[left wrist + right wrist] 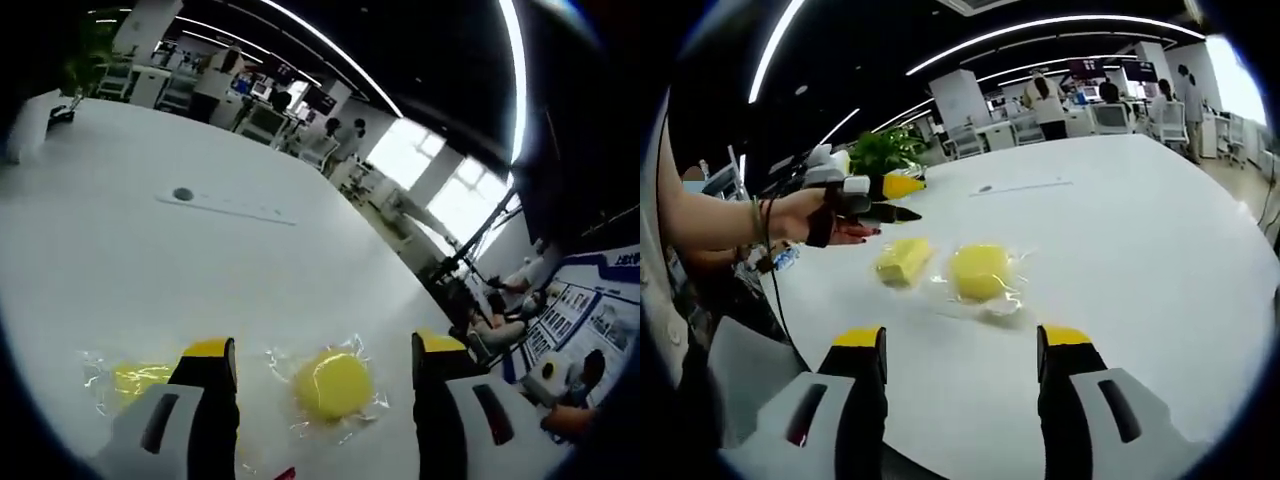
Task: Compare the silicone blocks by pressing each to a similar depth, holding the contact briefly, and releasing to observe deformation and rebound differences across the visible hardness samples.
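Note:
Two yellow silicone blocks in clear wrap lie on the white table (200, 270). In the left gripper view the rounder block (333, 385) sits between the jaws of my open left gripper (325, 346), slightly beyond the tips. The second block (135, 380) lies left of the left jaw. In the right gripper view both blocks, the rounder block (980, 272) and the second block (904, 260), lie ahead of my open right gripper (965, 336), which holds nothing. A hand holds the left gripper (908, 199) above and left of the blocks, off the table.
A flat white strip with a dark round spot (225, 205) lies farther out on the table. A potted plant (885, 150) stands at the far edge. Desks, chairs and people (1045, 100) fill the office beyond. The table edge (790, 310) runs close at the left.

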Demonstrator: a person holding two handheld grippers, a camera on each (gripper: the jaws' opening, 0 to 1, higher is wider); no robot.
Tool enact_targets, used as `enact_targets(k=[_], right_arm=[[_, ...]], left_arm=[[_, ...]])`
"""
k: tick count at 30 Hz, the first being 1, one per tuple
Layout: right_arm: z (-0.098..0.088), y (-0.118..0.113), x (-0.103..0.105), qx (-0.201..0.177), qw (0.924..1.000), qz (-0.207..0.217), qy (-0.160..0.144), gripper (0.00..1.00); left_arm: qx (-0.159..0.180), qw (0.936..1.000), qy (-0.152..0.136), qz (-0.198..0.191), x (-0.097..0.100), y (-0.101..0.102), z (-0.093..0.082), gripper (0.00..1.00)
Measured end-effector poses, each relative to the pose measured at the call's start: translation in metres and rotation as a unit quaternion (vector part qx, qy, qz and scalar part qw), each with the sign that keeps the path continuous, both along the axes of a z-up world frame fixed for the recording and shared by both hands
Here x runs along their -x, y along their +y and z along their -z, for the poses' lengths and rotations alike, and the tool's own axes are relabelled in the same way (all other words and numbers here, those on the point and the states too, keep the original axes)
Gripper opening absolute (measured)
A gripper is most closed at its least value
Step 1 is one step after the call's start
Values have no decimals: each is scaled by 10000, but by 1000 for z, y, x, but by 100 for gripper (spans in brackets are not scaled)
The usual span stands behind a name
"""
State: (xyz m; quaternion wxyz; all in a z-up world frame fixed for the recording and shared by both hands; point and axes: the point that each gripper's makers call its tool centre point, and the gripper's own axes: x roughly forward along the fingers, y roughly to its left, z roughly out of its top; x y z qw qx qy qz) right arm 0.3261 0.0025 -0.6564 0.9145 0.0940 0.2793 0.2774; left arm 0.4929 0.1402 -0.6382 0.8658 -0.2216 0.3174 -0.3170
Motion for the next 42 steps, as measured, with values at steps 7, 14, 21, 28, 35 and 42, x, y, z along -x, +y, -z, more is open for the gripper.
enact_targets(k=[7, 14, 21, 28, 35, 42], right_arm=[[3, -3, 0, -13, 10000, 35, 56, 56], [7, -5, -2, 5, 9999, 52, 107, 55], [10, -5, -3, 0, 9999, 67, 150, 55], [15, -5, -1, -22, 9997, 85, 232, 55], [18, -7, 0, -43, 9995, 122, 280, 55], [20, -10, -1, -50, 9994, 153, 292, 54]], left_arm=[[-11, 9998, 179, -9, -5, -4, 13, 68], [-18, 9994, 344, -90, -10, -2, 28, 64], [81, 9983, 546, -178, -15, -5, 40, 62], [77, 9970, 758, -166, -17, -12, 51, 59], [-12, 9949, 963, -284, -20, -12, 64, 59], [-41, 9921, 1179, -426, -22, -11, 70, 53]])
